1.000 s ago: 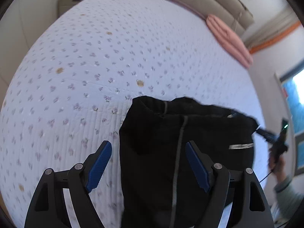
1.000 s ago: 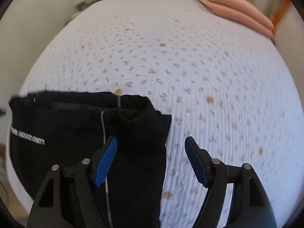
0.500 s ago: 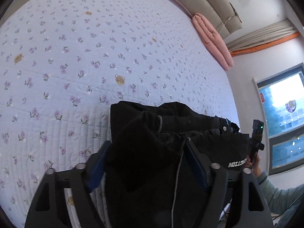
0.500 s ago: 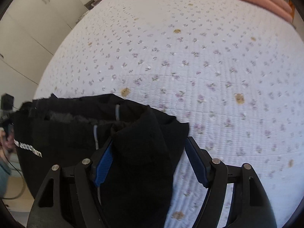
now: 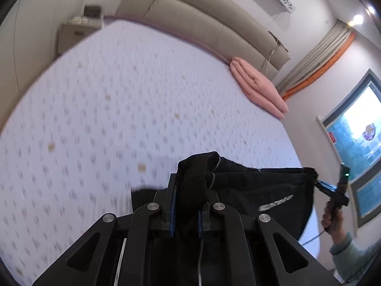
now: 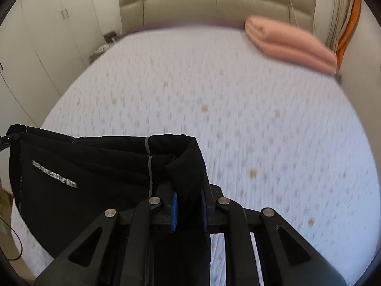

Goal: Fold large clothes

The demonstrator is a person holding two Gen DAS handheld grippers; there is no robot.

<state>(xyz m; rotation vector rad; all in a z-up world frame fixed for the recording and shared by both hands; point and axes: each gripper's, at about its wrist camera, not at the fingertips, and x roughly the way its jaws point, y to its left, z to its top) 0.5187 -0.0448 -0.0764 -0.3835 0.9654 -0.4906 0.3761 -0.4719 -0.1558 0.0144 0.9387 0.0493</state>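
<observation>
Item: black garment (image 5: 257,190), large, w/ grey piping and a small silver logo strip; looked like trousers or track bottoms, type not certain. Location: held up over the near edge of the bed (image 5: 119,95), stretched between both tools, lower part hanging toward the near side.

Left gripper (image 5: 187,205): jaws clenched on a bunched corner of the cloth; fabric stood up in a wad above the blue pads.

Right gripper (image 6: 188,205): jaws likewise clenched on the opposite corner, cloth draped over and past them. Also seen at far right of the left-wrist view, in the person's right hand (image 5: 333,217).

Bed cover: white quilt w/ small floral print, blurred in both views, so the rig was prob. in motion.

Other: pink folded blanket (image 6: 290,45) at far right by the headboard (image 6: 214,2); well apart from the garment.

Step in hand (judged): carrying the held edge out over the bed to lay or fold.

Handling notes:
- Keep both grips level and the top edge taut, else the middle sags and creases.
- Move both hands together, same pace.
- Lower the hanging part first, then lay the held edge flat.
- Don't release until the cloth rests on the quilt; a bunched wad may slip unevenly.
- Stay clear of the blanket.
</observation>
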